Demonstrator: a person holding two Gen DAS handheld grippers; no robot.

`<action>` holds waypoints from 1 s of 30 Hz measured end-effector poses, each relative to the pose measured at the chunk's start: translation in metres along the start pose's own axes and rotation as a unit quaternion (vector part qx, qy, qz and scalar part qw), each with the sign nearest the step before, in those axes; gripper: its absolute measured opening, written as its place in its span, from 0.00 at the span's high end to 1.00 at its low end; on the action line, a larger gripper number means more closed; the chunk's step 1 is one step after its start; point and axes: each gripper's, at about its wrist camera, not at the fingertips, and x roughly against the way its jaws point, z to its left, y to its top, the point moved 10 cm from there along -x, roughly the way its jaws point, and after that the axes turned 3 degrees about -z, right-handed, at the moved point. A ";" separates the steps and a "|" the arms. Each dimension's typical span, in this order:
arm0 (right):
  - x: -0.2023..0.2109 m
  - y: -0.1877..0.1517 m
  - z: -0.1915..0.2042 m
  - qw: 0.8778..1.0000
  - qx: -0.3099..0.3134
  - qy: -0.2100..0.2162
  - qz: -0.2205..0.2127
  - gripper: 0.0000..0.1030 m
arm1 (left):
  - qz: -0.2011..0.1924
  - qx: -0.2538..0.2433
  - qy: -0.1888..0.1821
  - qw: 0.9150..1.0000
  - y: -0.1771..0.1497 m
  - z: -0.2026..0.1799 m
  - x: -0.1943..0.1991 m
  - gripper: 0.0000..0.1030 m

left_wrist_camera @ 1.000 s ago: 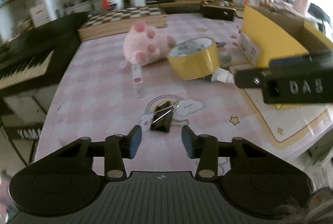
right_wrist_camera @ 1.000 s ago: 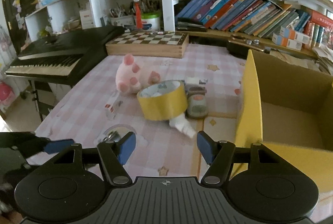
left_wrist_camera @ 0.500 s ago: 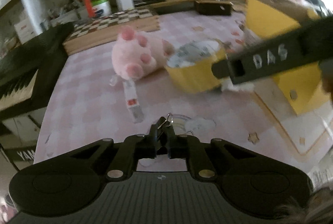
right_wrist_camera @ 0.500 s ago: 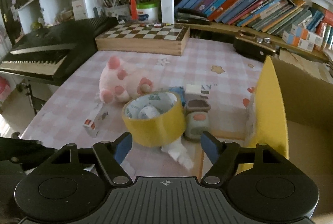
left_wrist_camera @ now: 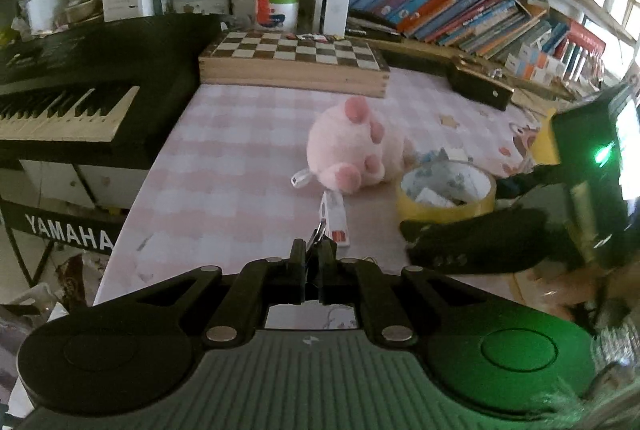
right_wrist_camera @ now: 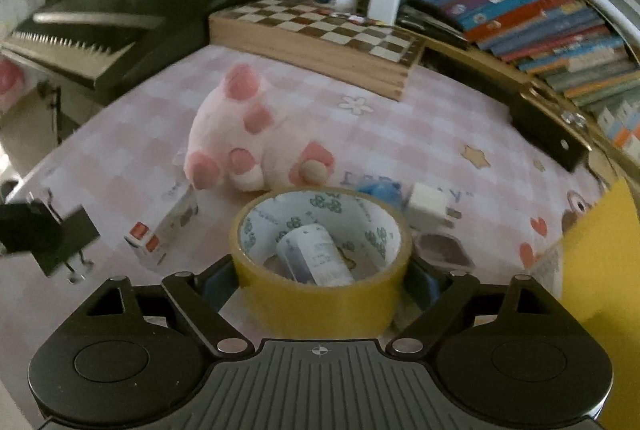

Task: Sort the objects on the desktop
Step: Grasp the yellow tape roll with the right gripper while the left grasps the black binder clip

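L gripper [left_wrist_camera: 313, 262] clamped on binder clip [left_wrist_camera: 318, 236] lifted off table [left_wrist_camera: 224, 166], R gripper [right_wrist_camera: 320, 282] spread wide astride tape roll [right_wrist_camera: 320, 262] w/ small tube inside: squeeze evenly on outer wall, lift level, then over to yellow box [right_wrist_camera: 600, 250].

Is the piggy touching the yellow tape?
Apart. The right wrist view shows a strip of tablecloth between the piggy and the tape.

The left tongs [left_wrist_camera: 313, 257] hid most of the binder clip [left_wrist_camera: 319, 232]; only its wire handle showed. The yellow box [right_wrist_camera: 604, 262] was cut off at the right edge. Book spines [left_wrist_camera: 460, 10] were too small to read.
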 end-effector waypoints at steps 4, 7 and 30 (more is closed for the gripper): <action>-0.001 0.002 0.000 1.000 0.010 0.005 -0.007 0.15 | -0.006 0.003 -0.002 1.000 0.005 -0.002 0.002 0.95; 0.016 0.012 -0.005 0.999 -0.012 0.017 -0.031 0.15 | -0.015 0.009 -0.009 1.000 0.011 -0.004 0.008 0.95; 0.142 -0.013 -0.022 0.987 -0.130 -0.007 -0.090 0.15 | -0.081 -0.002 -0.099 0.992 0.022 -0.026 0.086 0.95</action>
